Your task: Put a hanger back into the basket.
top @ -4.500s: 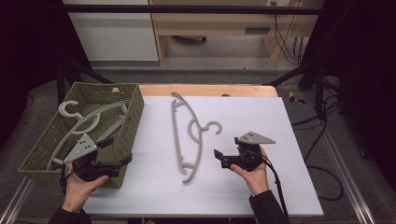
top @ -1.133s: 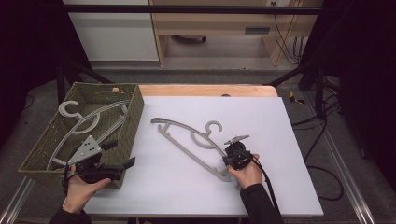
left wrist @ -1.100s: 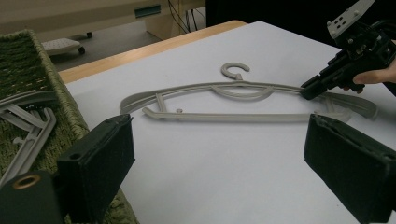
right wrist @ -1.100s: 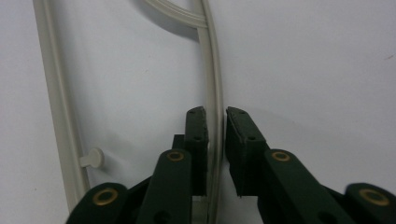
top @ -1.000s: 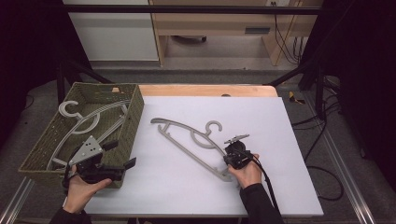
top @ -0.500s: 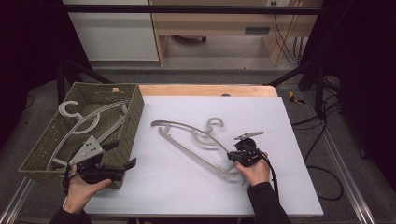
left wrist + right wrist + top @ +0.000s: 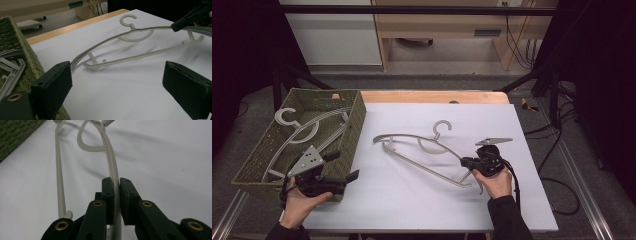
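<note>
A grey plastic hanger (image 7: 422,150) lies across the middle of the white table, its right end lifted off the surface. My right gripper (image 7: 468,161) is shut on the hanger's upper arm (image 7: 113,173) near that end; in the right gripper view the two pads squeeze the bar between them. The same hanger (image 7: 130,47) stretches ahead of my left gripper (image 7: 117,82), whose jaws stand wide apart with nothing between them. That left gripper (image 7: 352,176) rests in a hand at the front corner of the green woven basket (image 7: 354,117), pointing right.
The basket at the left holds more grey hangers (image 7: 299,132). A wooden strip (image 7: 432,96) runs along the table's far edge, with shelving and cables on the floor behind. Black frame bars stand at both sides.
My right gripper has risen and shifted right with the hanger's end in it, so the hanger has swung and its right end has lifted. The left gripper has stayed put.
</note>
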`<state>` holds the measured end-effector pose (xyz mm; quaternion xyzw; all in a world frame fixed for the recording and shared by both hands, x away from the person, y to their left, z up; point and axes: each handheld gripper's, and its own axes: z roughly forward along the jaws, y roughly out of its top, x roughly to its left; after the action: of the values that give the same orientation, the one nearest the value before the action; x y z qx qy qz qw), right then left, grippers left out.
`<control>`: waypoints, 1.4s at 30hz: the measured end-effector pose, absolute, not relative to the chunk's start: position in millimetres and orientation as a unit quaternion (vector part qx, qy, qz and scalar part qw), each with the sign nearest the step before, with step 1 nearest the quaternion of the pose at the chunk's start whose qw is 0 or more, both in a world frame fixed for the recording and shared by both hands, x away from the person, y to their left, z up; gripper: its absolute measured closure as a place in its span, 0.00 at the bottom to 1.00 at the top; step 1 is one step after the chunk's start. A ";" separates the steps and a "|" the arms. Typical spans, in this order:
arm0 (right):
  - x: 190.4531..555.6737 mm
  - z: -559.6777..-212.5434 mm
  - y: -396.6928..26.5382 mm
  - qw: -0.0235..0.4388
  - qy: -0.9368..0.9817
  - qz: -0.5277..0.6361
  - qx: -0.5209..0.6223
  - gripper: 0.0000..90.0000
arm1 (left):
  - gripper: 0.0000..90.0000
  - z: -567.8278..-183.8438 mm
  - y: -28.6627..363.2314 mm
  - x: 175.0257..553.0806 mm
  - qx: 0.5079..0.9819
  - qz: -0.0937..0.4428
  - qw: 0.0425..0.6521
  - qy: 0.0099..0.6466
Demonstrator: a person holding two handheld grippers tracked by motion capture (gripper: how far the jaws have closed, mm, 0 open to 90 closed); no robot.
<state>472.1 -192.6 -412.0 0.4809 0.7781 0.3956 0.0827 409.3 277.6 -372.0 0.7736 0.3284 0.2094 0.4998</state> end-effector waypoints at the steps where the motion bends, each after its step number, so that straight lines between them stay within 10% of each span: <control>1: 471.4 -410.1 -194.0 0.082 0.779 0.398 0.478 0.92 | 0.09 -371.8 277.2 409.4 0.775 0.209 0.499 0.328; 42: 433.4 -380.8 -193.0 0.031 0.821 0.441 0.361 0.92 | 0.25 -374.9 197.4 467.9 0.890 0.155 0.355 0.241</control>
<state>433.4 -193.0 -380.8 0.3614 0.8210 0.4409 0.0311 467.9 197.4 -374.9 0.8901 0.2409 0.1549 0.3546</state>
